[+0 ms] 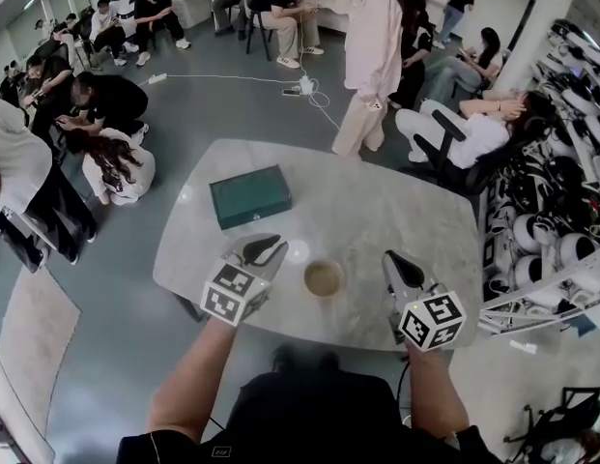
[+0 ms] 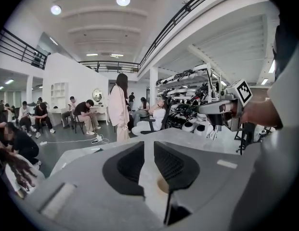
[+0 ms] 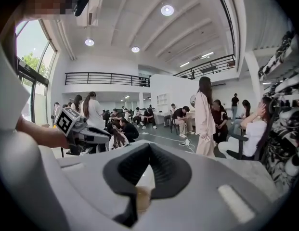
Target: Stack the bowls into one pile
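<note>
One tan bowl (image 1: 325, 278) sat on the marble table (image 1: 377, 211) near its front edge, between the two grippers and touching neither. Couldn't tell if more were nested in it. Left gripper (image 1: 266, 249): jaws apart, nothing gripped, held off the table left of the bowl. Right gripper (image 1: 400, 262): jaws closed together, empty, right of the bowl. Each gripper's cube carried black-and-white square markers (image 1: 232, 293). Dark green box (image 1: 249, 196) lay further back, well apart from the bowl.
</note>
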